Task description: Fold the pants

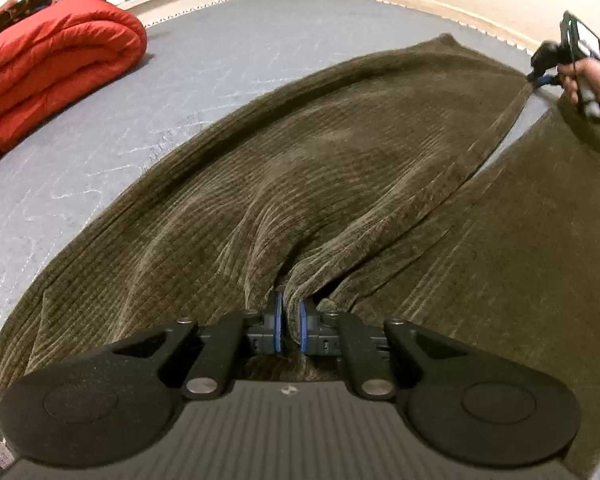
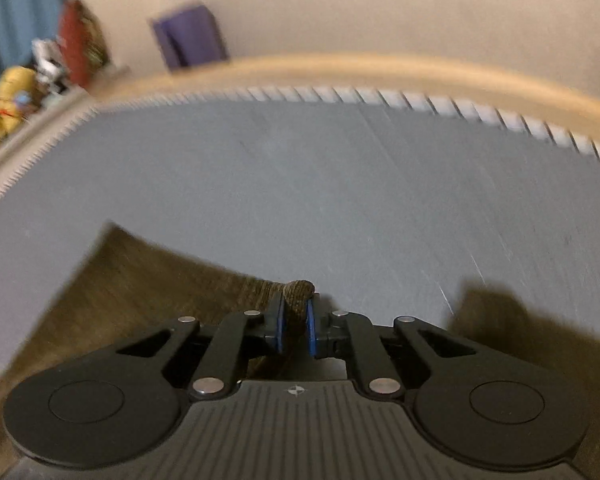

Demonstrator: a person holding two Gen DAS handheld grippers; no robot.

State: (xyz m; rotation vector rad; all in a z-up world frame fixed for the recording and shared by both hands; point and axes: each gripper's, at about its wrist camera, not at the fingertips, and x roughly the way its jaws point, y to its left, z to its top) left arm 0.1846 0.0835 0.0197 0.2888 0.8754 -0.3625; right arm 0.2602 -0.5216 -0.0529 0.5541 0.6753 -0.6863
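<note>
Right wrist view blurs; each gripper [image 2: 295, 330] [image 1: 291, 322] pinches the pants [image 1: 300, 184], their waist cropped.

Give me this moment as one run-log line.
step: grasp for fold | left gripper: shut on pants | right gripper: shut on pants edge | pants: spread on bed | blanket: aside

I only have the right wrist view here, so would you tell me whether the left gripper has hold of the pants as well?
Observer: Yes, the left gripper is shut on a bunched ridge of the pants.
Operator: Thank you. Do the legs lie apart?
Observer: A narrow strip of grey bed cover shows between them toward the right gripper.
Operator: Is anything else on the bed?
Observer: A folded red quilt lies at the far left, apart from the pants.
</note>
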